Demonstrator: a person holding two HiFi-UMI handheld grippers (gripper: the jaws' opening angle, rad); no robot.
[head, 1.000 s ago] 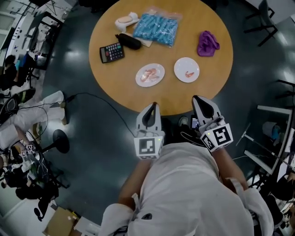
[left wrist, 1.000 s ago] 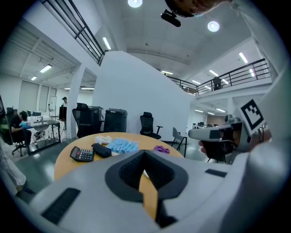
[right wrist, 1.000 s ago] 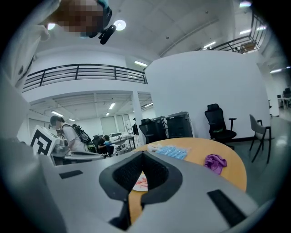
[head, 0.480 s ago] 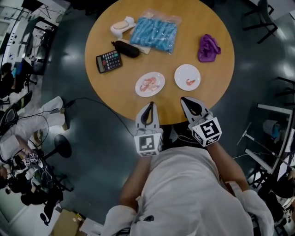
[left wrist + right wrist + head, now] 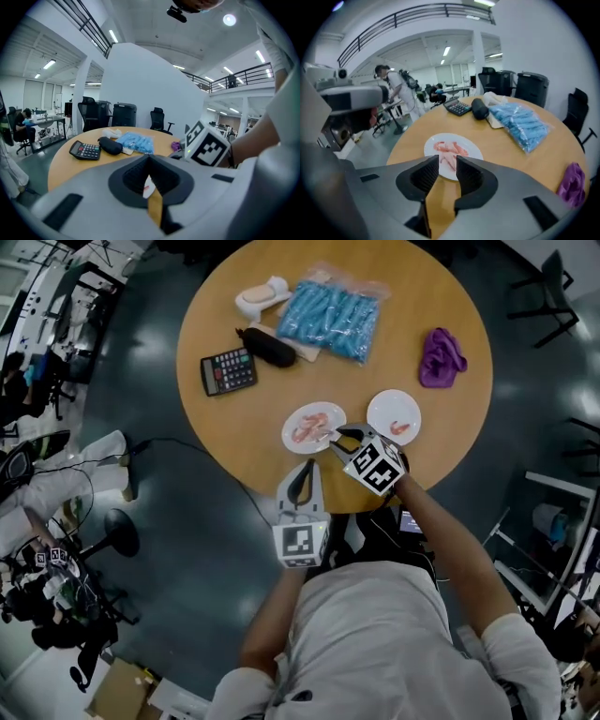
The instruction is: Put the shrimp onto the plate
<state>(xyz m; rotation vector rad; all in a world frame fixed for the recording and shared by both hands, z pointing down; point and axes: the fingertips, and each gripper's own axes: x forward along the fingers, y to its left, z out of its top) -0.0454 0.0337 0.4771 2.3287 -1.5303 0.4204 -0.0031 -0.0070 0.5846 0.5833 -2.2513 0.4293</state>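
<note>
Right gripper (image 5: 336,435) has swung forward, fingers slightly apart and empty; curled pink shrimp (image 5: 446,147) on a round white plate (image 5: 473,150) lie just beyond them. Fingers of the left gripper (image 5: 304,468) are closed.

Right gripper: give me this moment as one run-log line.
right gripper: open, empty, aimed at shrimp-pile plate | left gripper: shut, at table edge | other plate: one shrimp

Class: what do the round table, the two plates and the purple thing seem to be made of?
Table: wood or wood-look laminate, matte; even tan surface. Left plate and right plate: smooth white, ceramic or plastic, can't tell which. Purple thing: soft cloth; crumpled folds.
</note>
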